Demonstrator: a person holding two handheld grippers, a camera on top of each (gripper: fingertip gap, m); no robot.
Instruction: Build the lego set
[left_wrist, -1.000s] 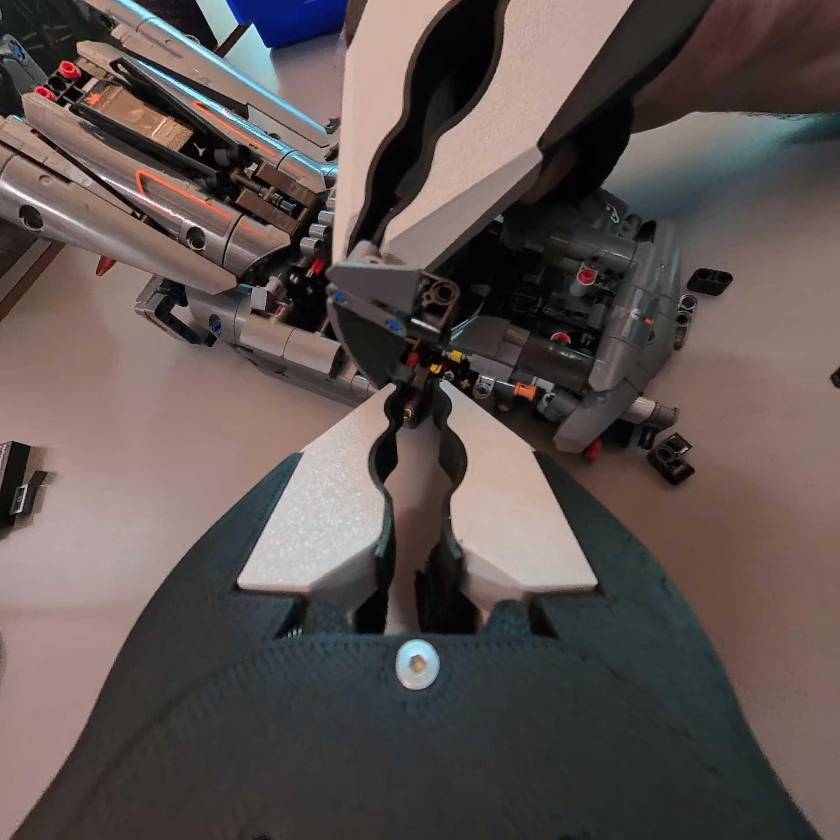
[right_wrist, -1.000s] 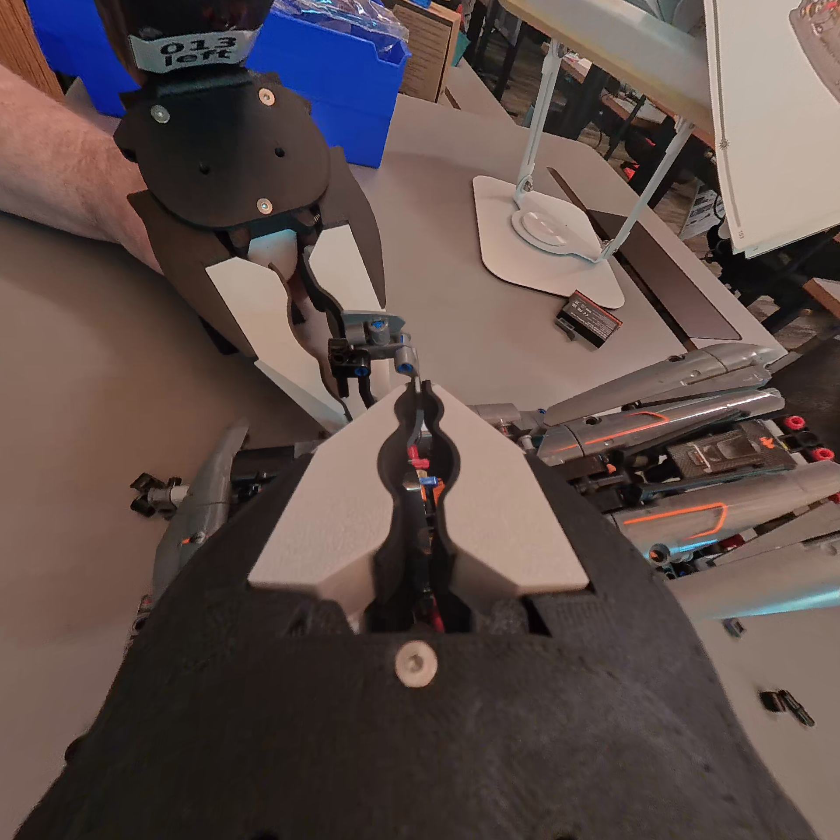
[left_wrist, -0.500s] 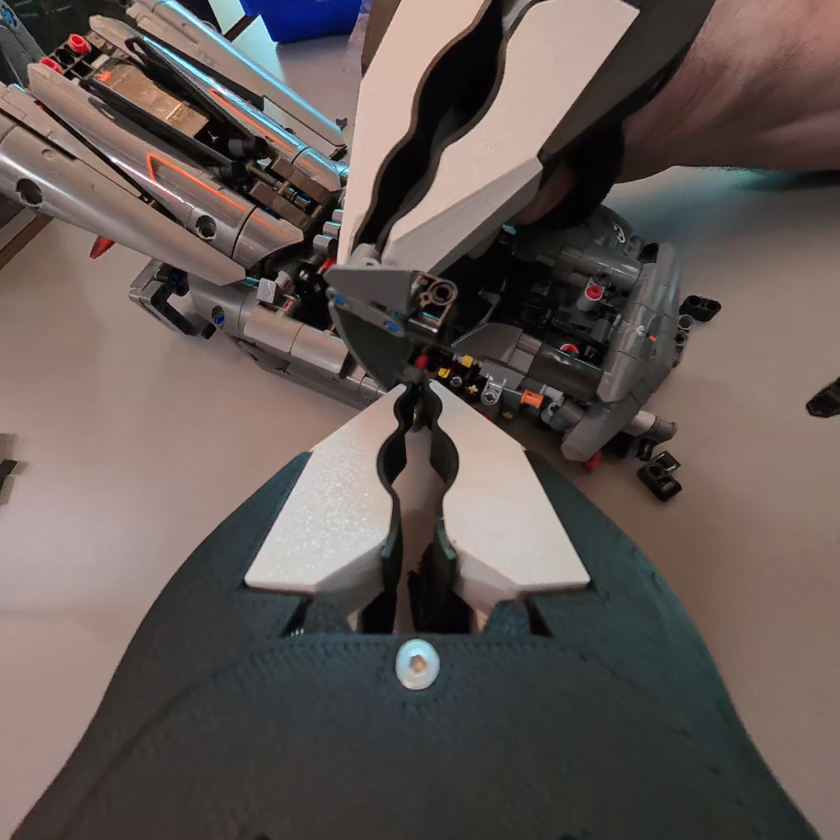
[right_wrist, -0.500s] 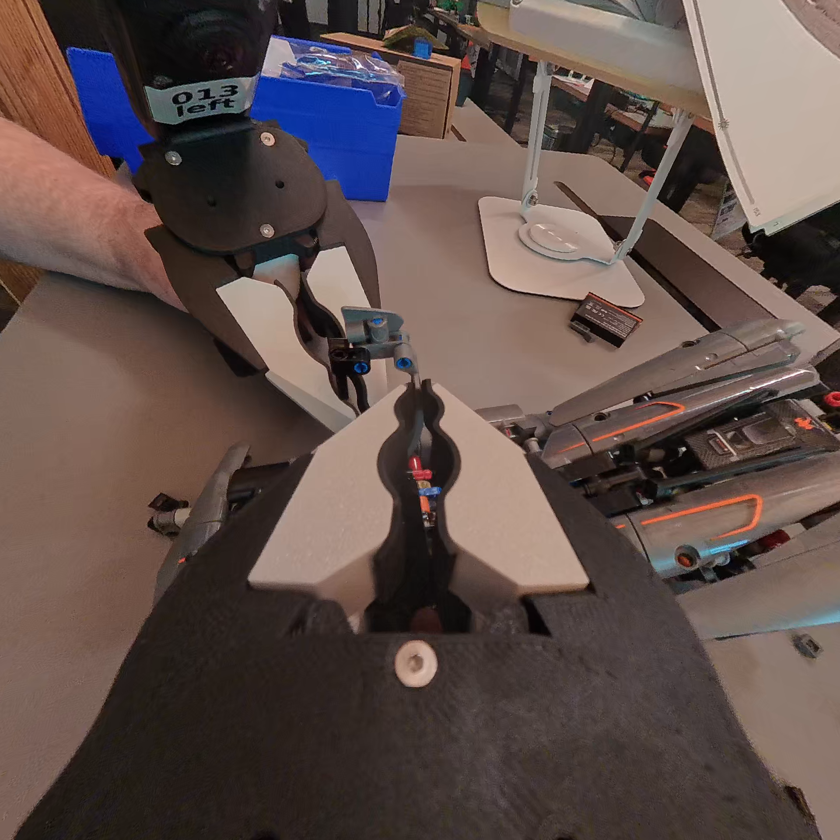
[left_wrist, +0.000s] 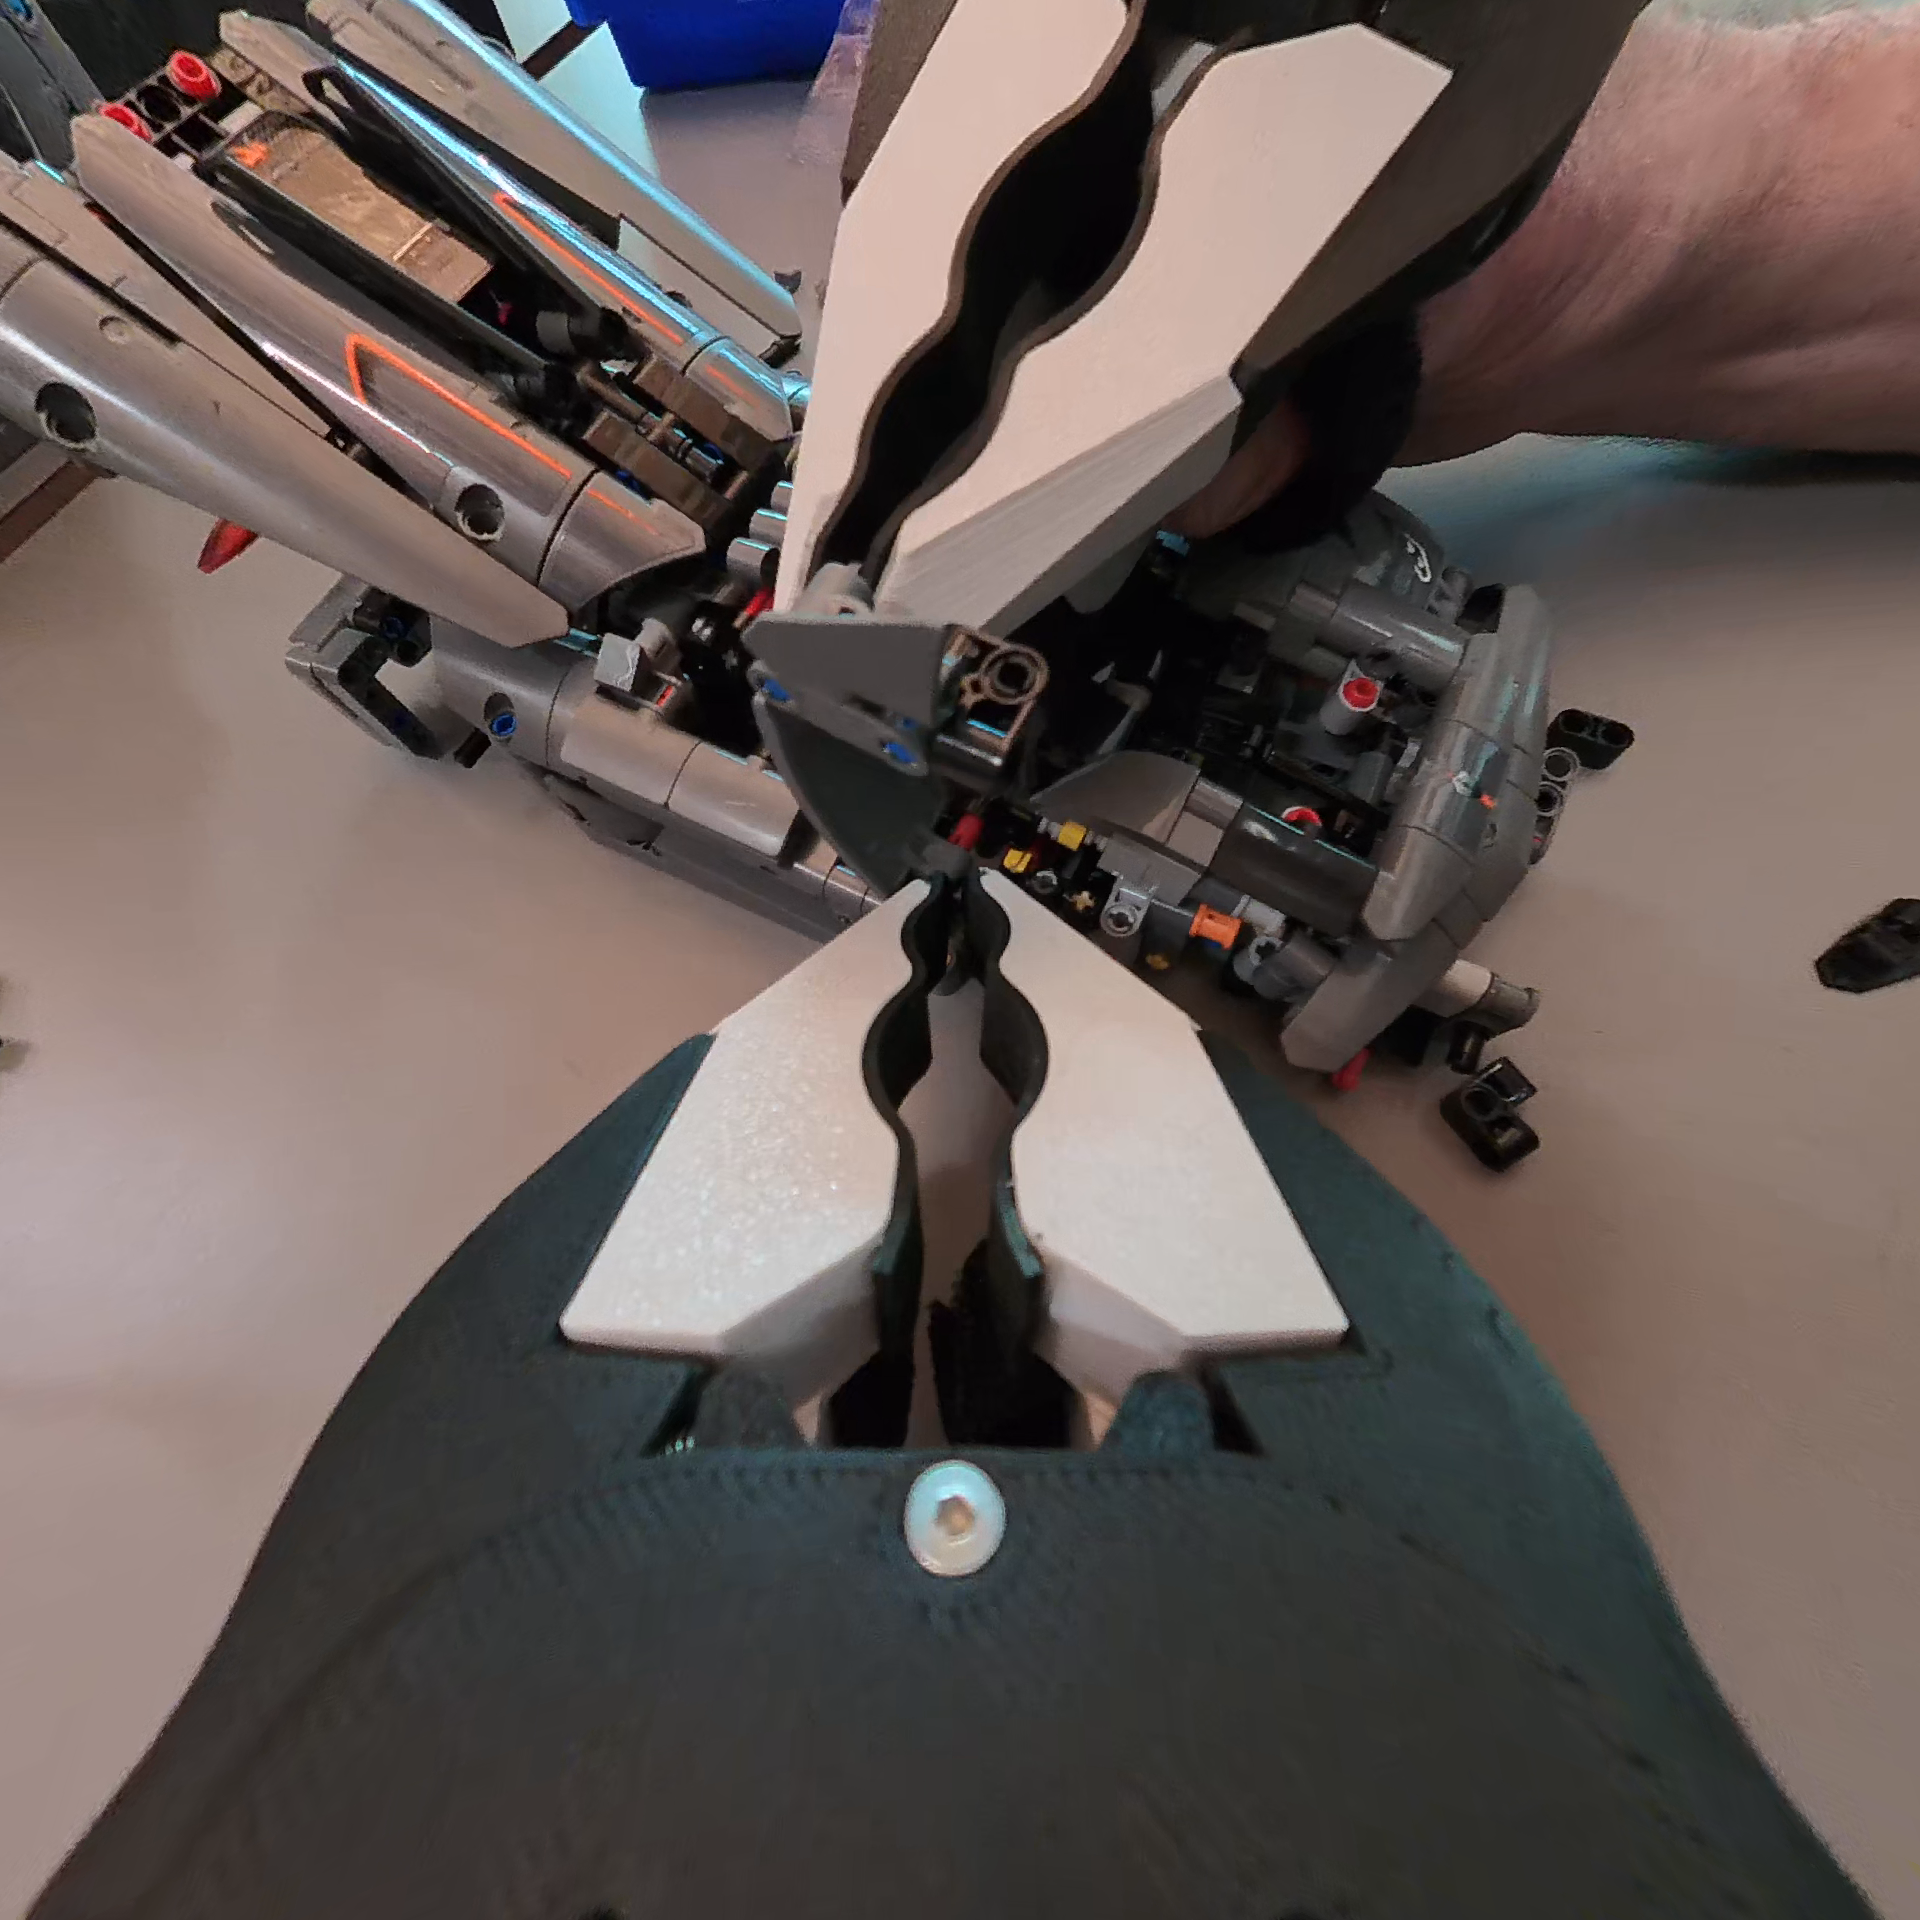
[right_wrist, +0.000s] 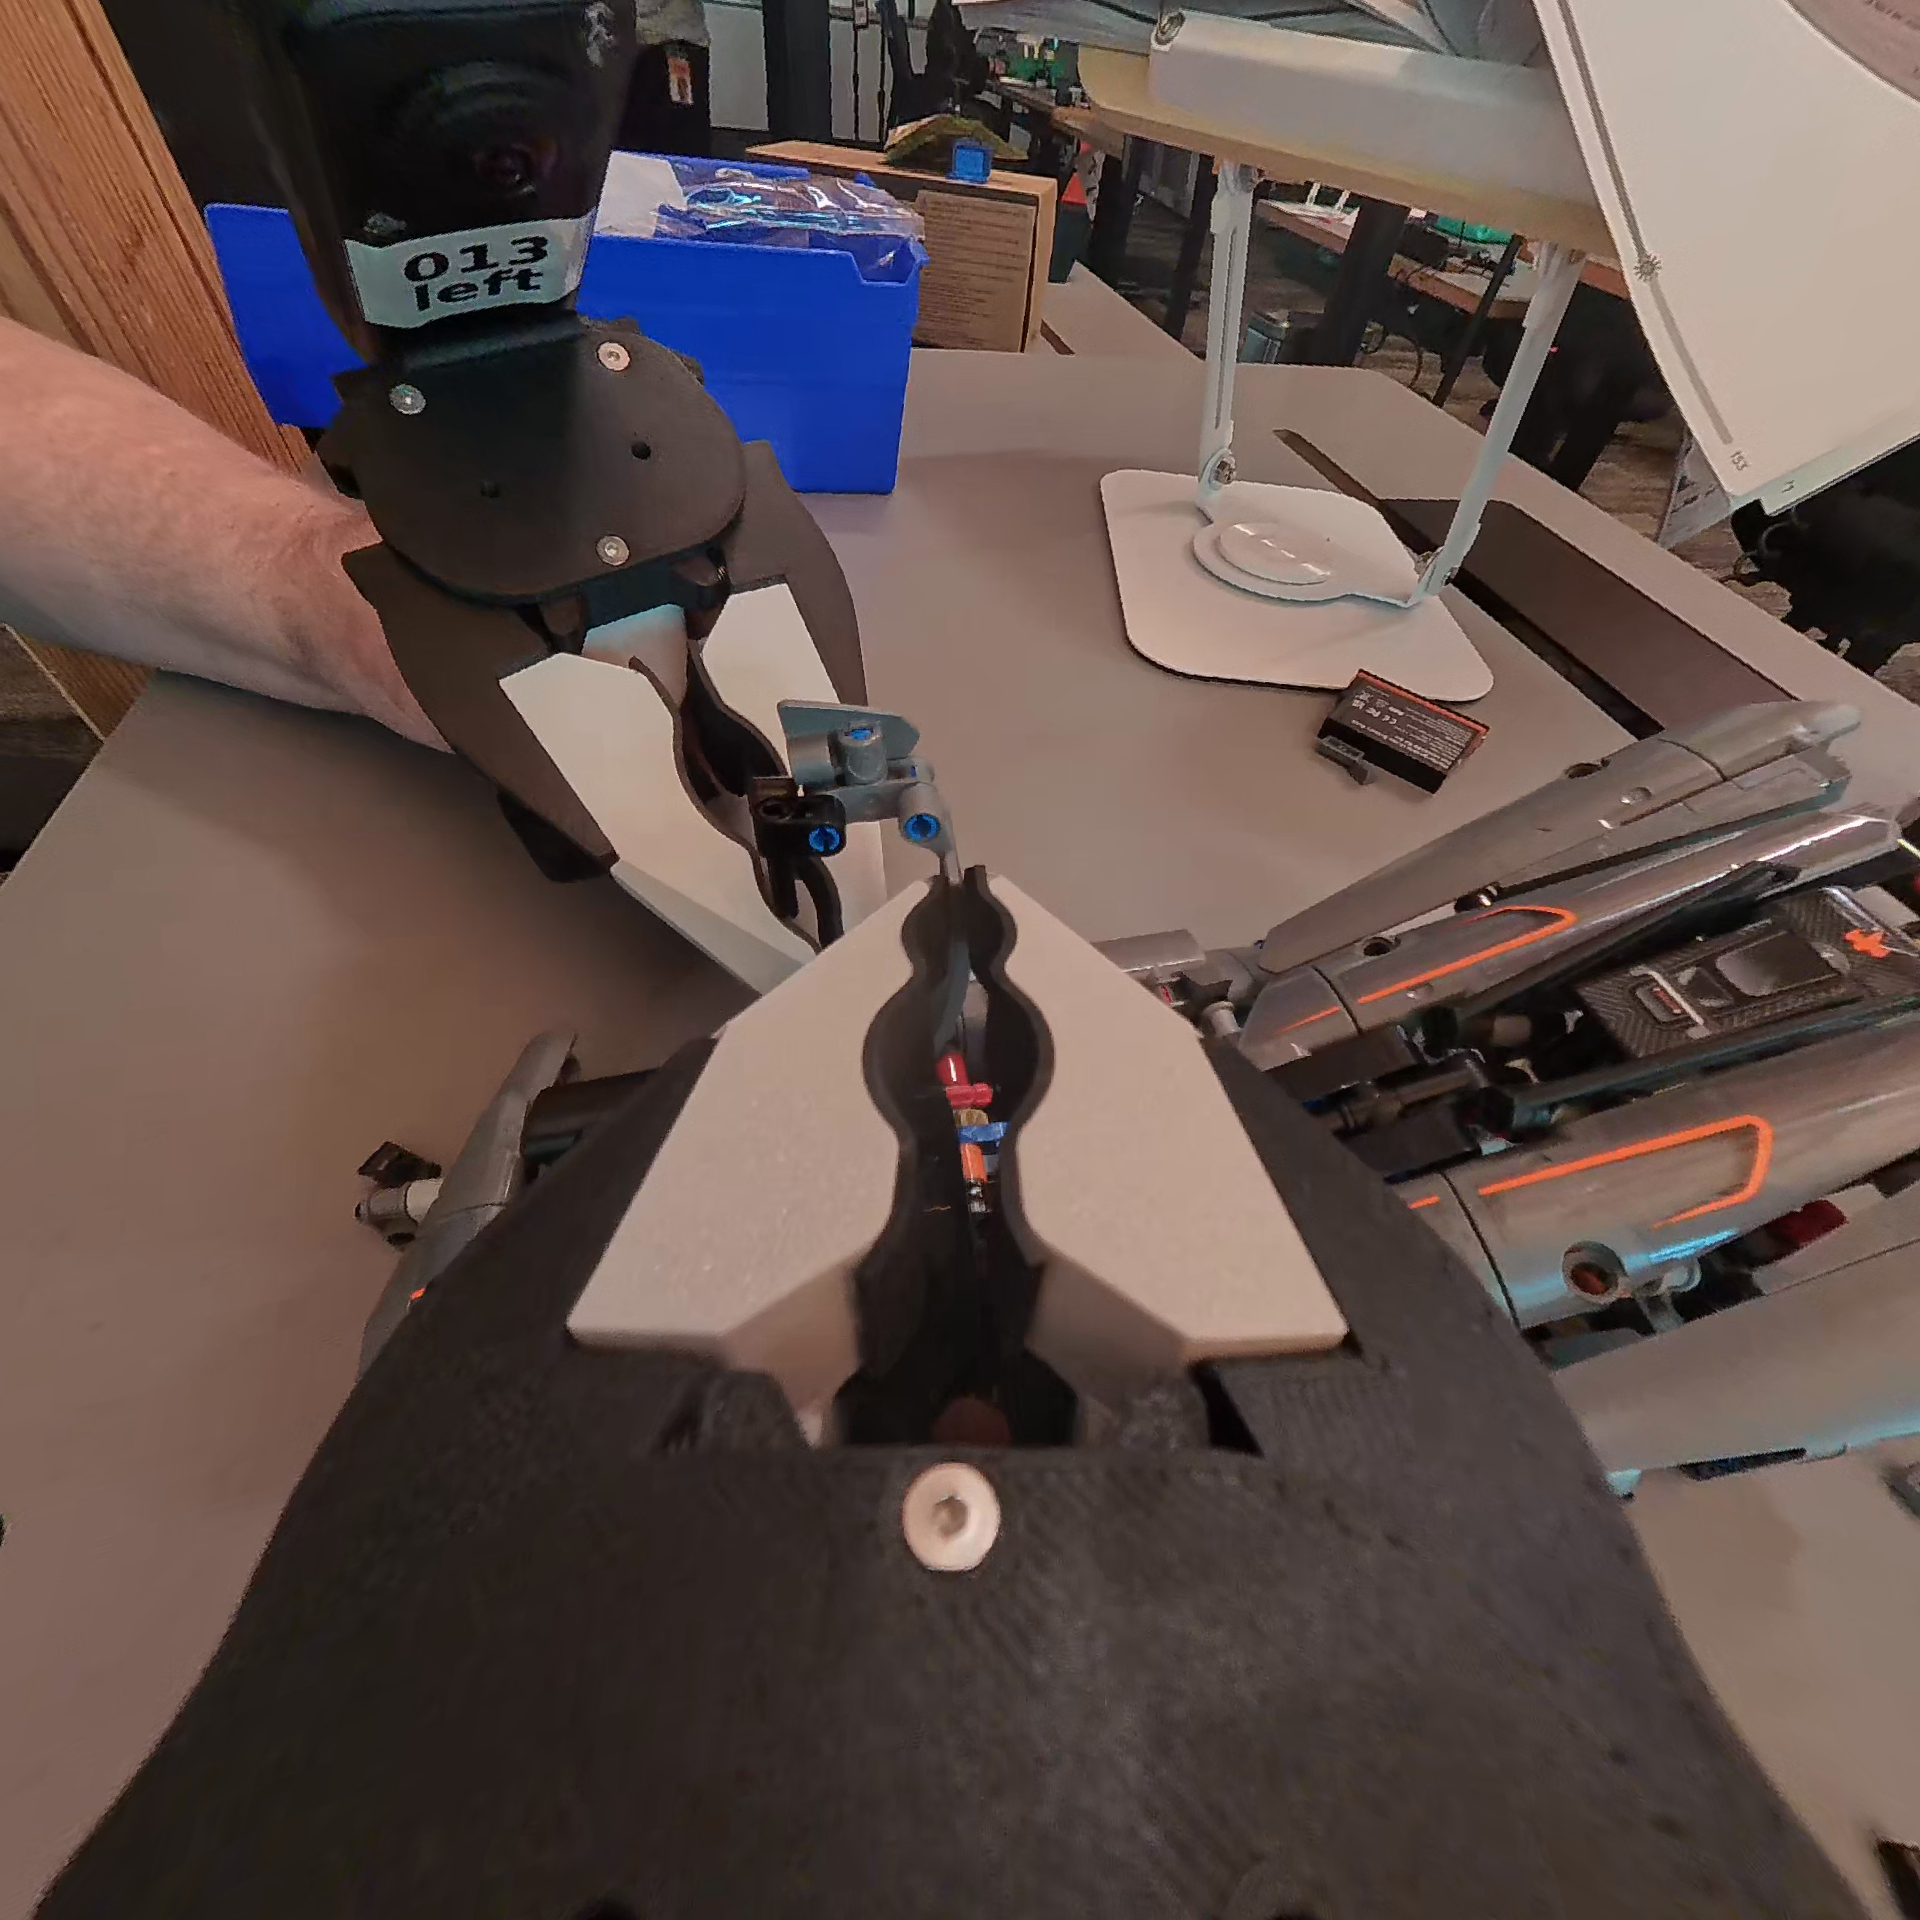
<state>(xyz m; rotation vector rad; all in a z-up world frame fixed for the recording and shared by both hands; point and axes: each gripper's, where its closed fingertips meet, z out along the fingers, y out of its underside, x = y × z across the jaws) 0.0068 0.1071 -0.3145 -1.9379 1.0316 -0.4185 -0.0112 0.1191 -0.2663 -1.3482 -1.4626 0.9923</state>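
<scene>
A small grey sub-assembly (left_wrist: 847, 727), a curved panel with blue pins and a black connector, hangs between my two grippers above the large silver-grey model (left_wrist: 468, 416). My left gripper (left_wrist: 948, 896) is shut on the panel's lower tip. My right gripper (left_wrist: 831, 594) comes down from above and is shut on its top edge. In the right wrist view my right gripper (right_wrist: 961, 883) pinches the thin panel edge. There the left gripper (right_wrist: 805, 920) holds the sub-assembly (right_wrist: 852, 769) from the far left. The model (right_wrist: 1558, 1039) with orange lines lies at the right.
Loose black connectors (left_wrist: 1491, 1112) lie on the table right of the model, with another (left_wrist: 1870, 951) farther right. A blue bin (right_wrist: 748, 343) stands at the back. A white stand base (right_wrist: 1299, 582) and a small black box (right_wrist: 1397, 727) sit behind the model. A person's forearm (right_wrist: 156, 520) reaches in from the left. Some 5 centimeters of space lies between my two pairs of fingers.
My left gripper's fingers have narrowed onto the panel's lower tip. The right gripper keeps its hold. Both views have tilted, and the model sits a little differently in frame.
</scene>
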